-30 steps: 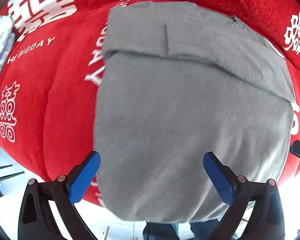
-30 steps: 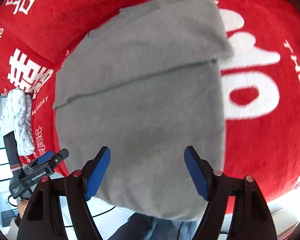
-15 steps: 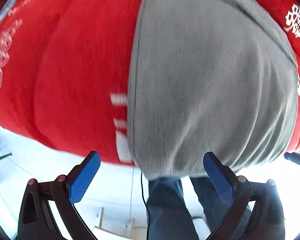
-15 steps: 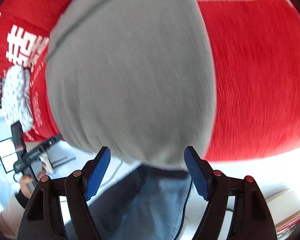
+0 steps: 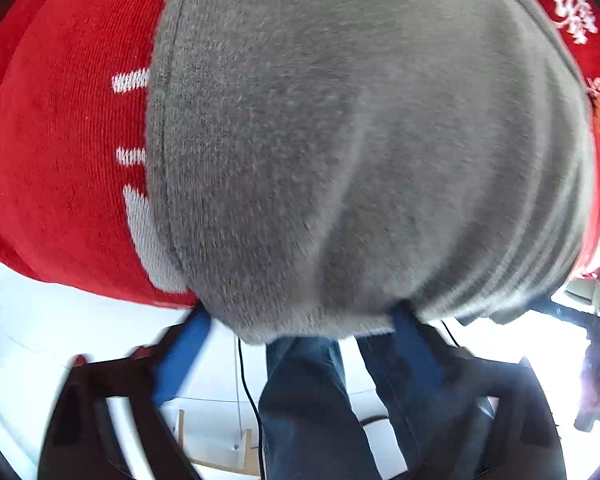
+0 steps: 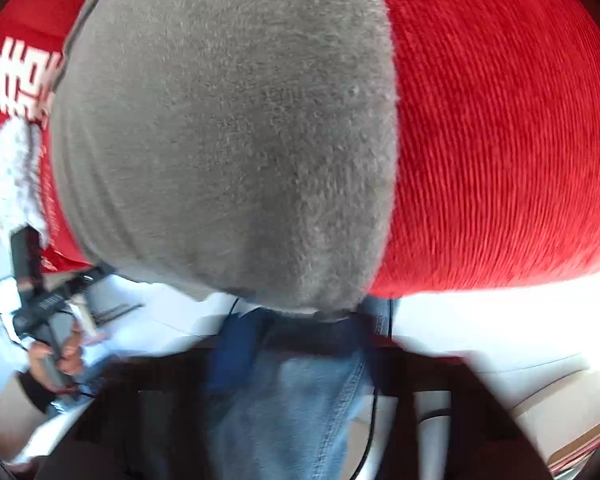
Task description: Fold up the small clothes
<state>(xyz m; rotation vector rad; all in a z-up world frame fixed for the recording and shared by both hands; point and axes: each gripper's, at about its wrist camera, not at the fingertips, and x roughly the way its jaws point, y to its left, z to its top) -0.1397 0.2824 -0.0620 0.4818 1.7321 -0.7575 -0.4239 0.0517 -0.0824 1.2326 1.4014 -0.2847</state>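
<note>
A grey fleece garment point(image 5: 340, 152) lies flat on a red cloth with white lettering point(image 5: 60, 152), and its near hem hangs just over the table's front edge. My left gripper point(image 5: 300, 314) is down at that hem near the garment's left corner. Its jaws are closing, with the hem between the blue fingers point(image 5: 184, 348) and a gap still showing. My right gripper point(image 6: 300, 316) is at the hem point(image 6: 292, 280) near the right corner. It is blurred and its jaws are closing around the hem, the pads still apart.
A white fluffy cloth point(image 6: 16, 176) lies at the table's left side. The person's jeans point(image 5: 308, 408) stand right below the table edge. A hand point(image 6: 60, 360) holds the left gripper's handle. A cardboard box point(image 6: 560, 412) sits on the floor at the right.
Both grippers have come down and toward the garment's near hem, tilting more steeply. The hem now sits between each pair of fingers, and both pairs have started to narrow.
</note>
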